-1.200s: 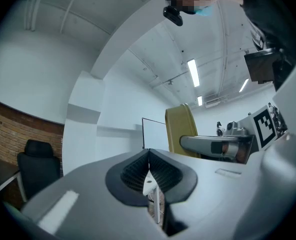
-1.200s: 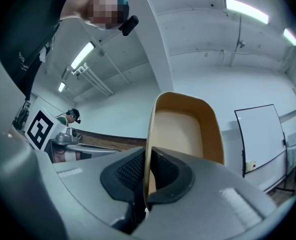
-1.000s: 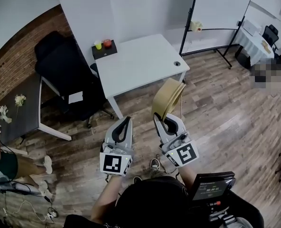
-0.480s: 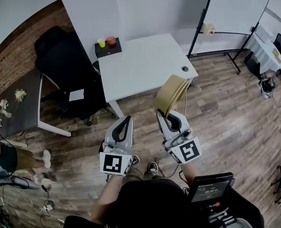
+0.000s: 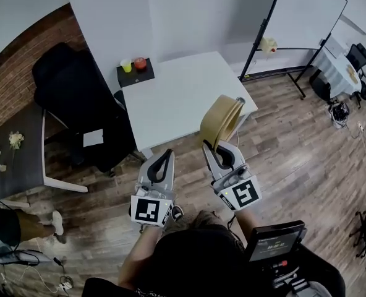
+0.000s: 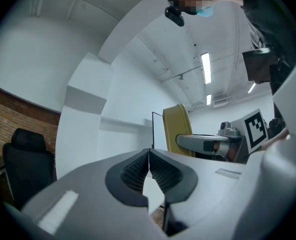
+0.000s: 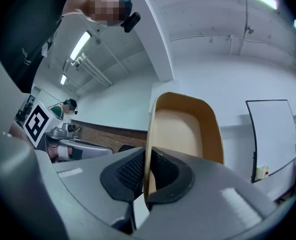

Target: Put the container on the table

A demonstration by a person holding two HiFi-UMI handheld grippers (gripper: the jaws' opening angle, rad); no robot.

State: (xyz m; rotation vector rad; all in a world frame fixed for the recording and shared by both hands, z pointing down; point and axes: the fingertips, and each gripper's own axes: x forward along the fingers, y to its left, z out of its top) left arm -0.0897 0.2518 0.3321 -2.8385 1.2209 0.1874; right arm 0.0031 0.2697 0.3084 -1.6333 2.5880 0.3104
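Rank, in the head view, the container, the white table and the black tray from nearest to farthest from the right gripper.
1. The container: held by the right gripper, its wall pinched between the jaws.
2. The white table: just ahead, beyond the container.
3. The black tray: on the table's far left corner.

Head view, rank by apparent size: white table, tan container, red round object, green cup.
1. white table
2. tan container, though nearer the camera
3. red round object and green cup: look alike, not ranked
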